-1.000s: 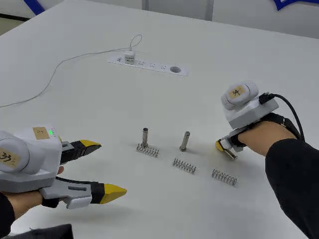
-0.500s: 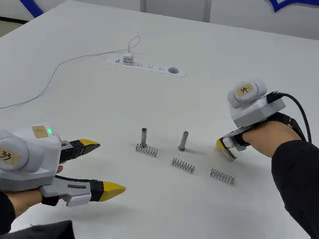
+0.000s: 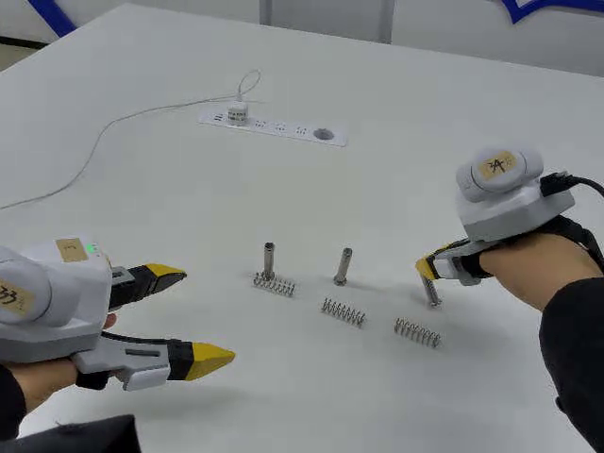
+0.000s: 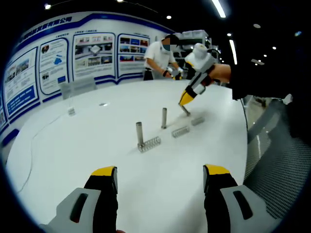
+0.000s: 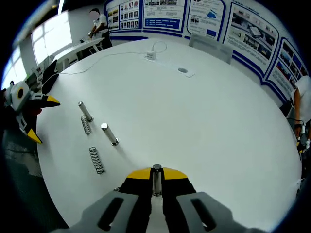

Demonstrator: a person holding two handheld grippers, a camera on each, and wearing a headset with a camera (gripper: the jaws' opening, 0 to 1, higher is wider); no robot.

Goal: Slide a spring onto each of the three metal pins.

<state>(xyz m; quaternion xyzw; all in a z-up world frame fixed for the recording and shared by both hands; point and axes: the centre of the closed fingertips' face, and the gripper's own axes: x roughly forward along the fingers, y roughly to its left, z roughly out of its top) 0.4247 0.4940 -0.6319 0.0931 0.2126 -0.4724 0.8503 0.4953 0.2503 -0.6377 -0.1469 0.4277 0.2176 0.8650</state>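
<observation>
Right gripper [image 3: 429, 271] — farther right now, its pin [image 3: 433, 294] steeper.

White table [image 3: 425, 142] bearing two upright pins [image 3: 269, 260] [image 3: 343, 266], three loose springs [image 3: 274, 283] [image 3: 343, 312] [image 3: 416, 332], power strip [image 3: 274, 125], cable [image 3: 113, 132]

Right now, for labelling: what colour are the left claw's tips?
Yellow tips, best in left gripper view.
</observation>
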